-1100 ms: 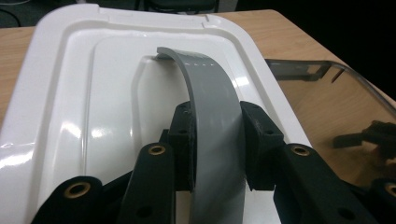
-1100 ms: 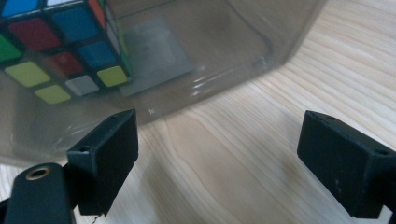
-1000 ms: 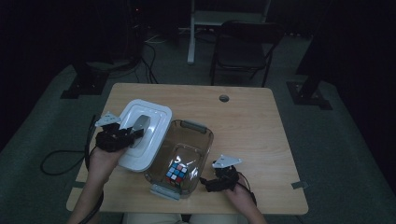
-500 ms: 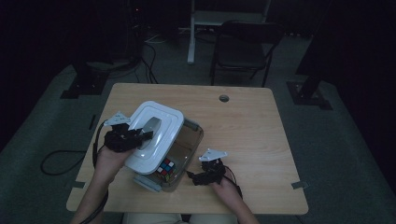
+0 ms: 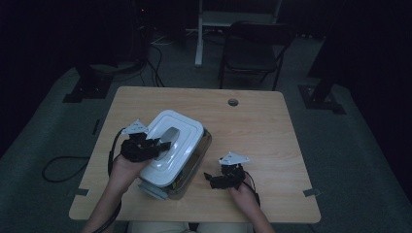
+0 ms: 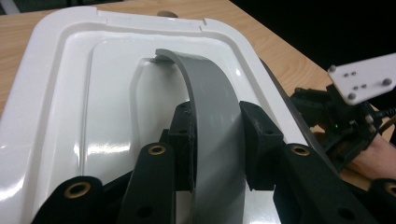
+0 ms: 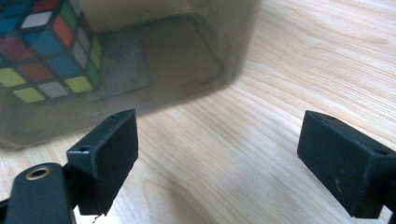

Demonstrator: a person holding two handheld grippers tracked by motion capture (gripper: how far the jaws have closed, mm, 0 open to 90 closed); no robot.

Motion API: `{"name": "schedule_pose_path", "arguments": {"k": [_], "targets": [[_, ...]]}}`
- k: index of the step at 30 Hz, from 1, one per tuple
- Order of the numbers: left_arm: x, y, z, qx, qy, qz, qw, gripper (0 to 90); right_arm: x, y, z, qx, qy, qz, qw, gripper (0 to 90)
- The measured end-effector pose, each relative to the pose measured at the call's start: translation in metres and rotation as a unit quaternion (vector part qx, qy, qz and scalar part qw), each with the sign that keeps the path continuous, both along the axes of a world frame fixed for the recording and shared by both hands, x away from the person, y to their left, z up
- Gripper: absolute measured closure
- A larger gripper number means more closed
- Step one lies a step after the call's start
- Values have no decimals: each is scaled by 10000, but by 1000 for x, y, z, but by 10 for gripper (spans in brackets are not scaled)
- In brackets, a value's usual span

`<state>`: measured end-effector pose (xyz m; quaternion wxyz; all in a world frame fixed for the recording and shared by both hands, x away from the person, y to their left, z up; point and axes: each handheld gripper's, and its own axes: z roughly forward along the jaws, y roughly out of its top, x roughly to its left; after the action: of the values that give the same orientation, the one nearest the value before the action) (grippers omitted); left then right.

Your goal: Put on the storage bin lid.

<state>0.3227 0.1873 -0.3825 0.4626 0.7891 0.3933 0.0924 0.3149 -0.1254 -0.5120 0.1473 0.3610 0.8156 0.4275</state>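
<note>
Left gripper (image 6: pixel 217 140): I have it clamped on the grey handle (image 6: pixel 210 102).
Lid (image 5: pixel 167 145): stiff, light, slick; over the box (image 5: pixel 204 145).
Right gripper (image 7: pixel 219 154): wide open, empty.

lid (image 5: pixel 176 141) on the box (image 5: pixel 197 162), which I see left of centre on the bench (image 5: pixel 262 121) | cube (image 7: pixel 44 46) inside box | left hand-held gripper (image 5: pixel 163 144) on lid handle (image 6: pixel 212 121) | right hand-held gripper (image 5: pixel 208 178) just right of box
</note>
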Motion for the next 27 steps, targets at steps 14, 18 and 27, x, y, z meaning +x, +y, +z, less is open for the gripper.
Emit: {"name": "schedule_pose_path", "arguments": {"k": [14, 18, 27], "targets": [[-8, -25, -2, 171, 63, -104, 9998, 695, 2, -12, 2, 66, -21, -205, 9998, 124], [-13, -29, -3, 212, 7, -31, 9998, 693, 2, -12, 2, 65, -8, -198, 9998, 124], [-15, -32, -10, 207, 107, -36, 9997, 692, 2, -11, 1, 98, 3, -200, 9998, 124]]}}
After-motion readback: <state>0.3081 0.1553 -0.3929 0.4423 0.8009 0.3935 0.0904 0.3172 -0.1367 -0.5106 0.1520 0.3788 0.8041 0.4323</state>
